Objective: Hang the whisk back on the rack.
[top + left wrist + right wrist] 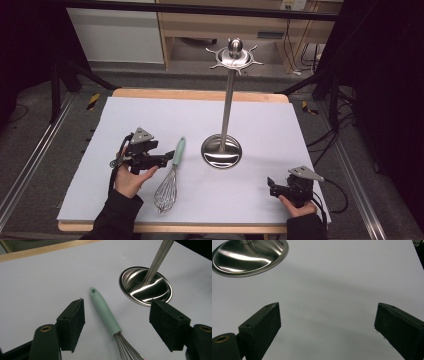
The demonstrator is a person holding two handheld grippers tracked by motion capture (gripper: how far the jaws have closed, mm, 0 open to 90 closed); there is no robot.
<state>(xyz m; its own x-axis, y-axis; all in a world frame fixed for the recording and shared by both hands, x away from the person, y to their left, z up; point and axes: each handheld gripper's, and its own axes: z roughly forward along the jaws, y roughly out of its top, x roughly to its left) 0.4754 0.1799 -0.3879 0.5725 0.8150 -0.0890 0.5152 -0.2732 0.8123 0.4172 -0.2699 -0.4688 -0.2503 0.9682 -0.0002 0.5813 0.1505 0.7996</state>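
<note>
A whisk (170,181) with a mint-green handle (104,312) and wire head lies flat on the white mat, left of centre. My left gripper (162,159) hovers just left of the handle, open; in the left gripper view (117,321) the handle lies between the two spread jaws, untouched. A steel utensil stand (227,110) with a round base (146,286) and a hooked top (234,56) stands mid-table. My right gripper (272,186) rests open near the front right, with bare mat between its jaws (328,327).
The white mat (150,115) covers a wooden table (200,94). Metal rails run along both sides on the floor. A wooden shelf unit and cables stand behind the table. The stand base (249,255) lies ahead and left of the right gripper.
</note>
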